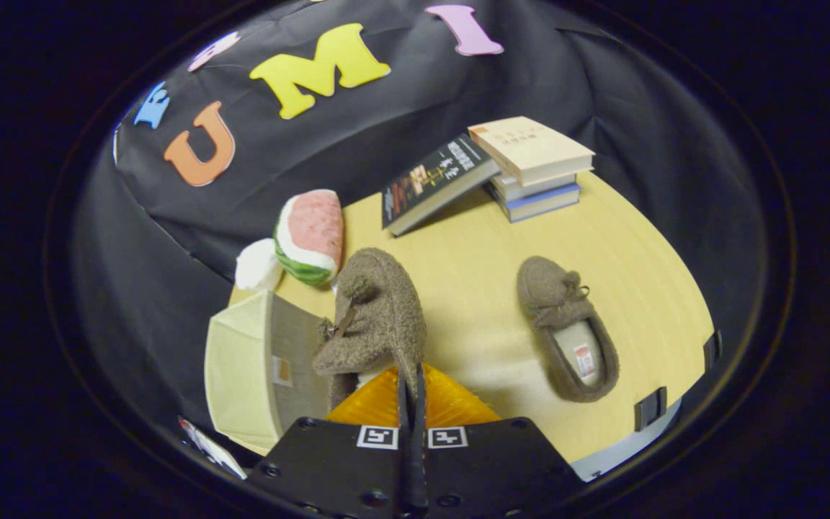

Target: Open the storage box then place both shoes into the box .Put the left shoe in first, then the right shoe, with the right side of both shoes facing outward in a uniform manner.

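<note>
The hand-held gripper is clamped on the heel rim of a fuzzy brown slipper, lifted beside the open storage box. It looks light, soft and floppy, so the rim suits pinching. The other slipper lies on the bench; its insole label is unreadable.

Black cloth wall — pale wooden table.

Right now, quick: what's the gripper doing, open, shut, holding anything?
Gripper: shut on the brown shoe, pinching its heel edge, lifted by the storage box.
</note>
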Demonstrator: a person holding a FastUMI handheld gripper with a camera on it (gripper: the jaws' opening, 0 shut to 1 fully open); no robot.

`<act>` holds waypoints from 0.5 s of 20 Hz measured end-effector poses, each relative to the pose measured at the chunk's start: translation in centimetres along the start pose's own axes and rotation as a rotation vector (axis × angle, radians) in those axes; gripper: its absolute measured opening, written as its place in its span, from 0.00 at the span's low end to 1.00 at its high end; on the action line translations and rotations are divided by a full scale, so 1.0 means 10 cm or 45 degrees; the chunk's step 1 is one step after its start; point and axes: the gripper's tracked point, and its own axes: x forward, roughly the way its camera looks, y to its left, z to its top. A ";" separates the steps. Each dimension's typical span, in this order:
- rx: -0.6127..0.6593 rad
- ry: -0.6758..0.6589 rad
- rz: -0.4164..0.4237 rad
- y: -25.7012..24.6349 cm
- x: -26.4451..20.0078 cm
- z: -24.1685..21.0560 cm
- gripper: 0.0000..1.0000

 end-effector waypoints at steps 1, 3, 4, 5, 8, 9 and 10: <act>-0.001 -0.024 0.025 0.20 -0.09 0.06 0.00; -0.011 -0.058 0.073 0.60 -0.22 0.14 0.00; -0.012 -0.068 0.097 0.79 -0.25 0.14 0.00; -0.013 -0.067 0.119 1.00 -0.25 0.11 0.01; -0.040 -0.042 0.162 1.50 -0.16 -0.06 0.01; -0.048 -0.032 0.170 1.66 -0.09 -0.15 0.01; -0.049 -0.024 0.171 1.78 -0.02 -0.22 0.00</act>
